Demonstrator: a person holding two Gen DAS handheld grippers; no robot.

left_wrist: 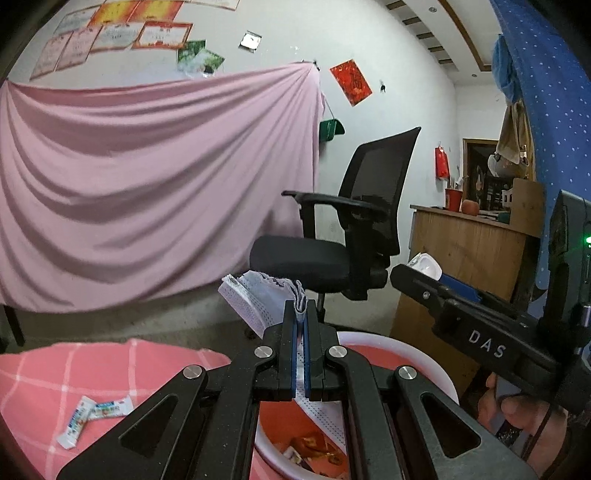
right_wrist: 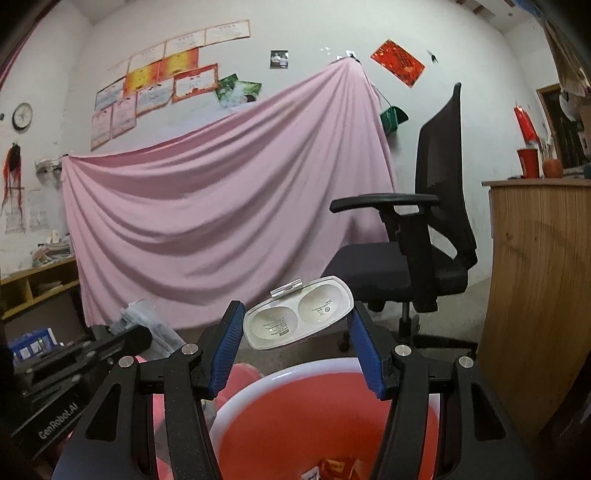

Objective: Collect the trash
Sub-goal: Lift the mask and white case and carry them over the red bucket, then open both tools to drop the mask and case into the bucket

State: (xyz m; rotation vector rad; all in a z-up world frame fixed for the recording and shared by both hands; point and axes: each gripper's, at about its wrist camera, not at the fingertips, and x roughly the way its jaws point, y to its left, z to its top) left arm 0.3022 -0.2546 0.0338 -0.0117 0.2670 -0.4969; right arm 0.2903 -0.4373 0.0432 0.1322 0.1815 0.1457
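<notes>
A pink sheet is hung across the white wall, under framed certificates. A black office chair is placed beside a wooden counter.

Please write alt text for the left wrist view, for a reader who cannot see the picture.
The left hand-held gripper is shut on a white face mask, held above a red bin with a white rim that already contains some wrappers. Two small wrappers lie on the pink checked cloth at lower left; the right hand-held gripper carries a clear plastic tray.
</notes>
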